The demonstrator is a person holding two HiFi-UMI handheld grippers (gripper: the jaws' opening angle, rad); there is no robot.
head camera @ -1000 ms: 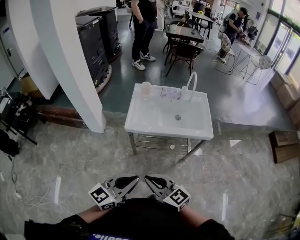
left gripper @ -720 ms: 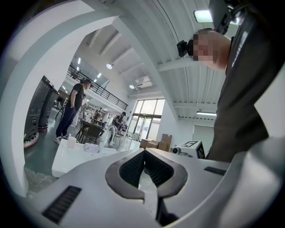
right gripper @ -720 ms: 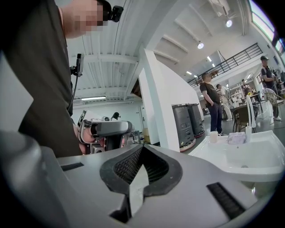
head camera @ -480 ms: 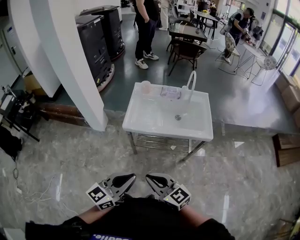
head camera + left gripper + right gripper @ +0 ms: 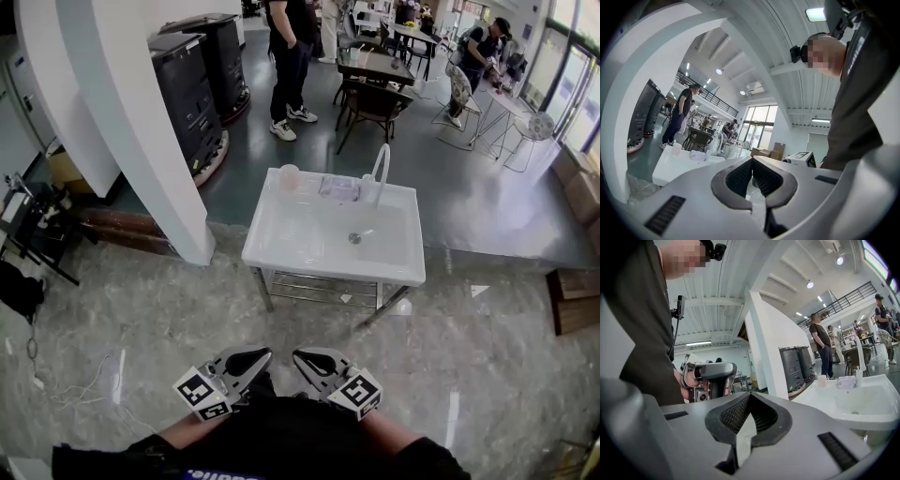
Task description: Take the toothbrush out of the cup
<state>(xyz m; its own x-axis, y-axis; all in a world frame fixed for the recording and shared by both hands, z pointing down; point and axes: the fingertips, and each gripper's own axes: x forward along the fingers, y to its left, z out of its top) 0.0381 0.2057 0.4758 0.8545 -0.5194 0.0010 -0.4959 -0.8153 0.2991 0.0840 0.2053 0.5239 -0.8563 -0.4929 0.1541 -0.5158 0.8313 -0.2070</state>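
Your left gripper [image 5: 251,356] and right gripper [image 5: 305,357] stay shut and empty at your waist, the cup [image 5: 290,177] still well off

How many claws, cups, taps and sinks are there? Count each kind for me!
claws: 2, the left claw and the right claw
cup: 1
tap: 1
sink: 1
Total: 5
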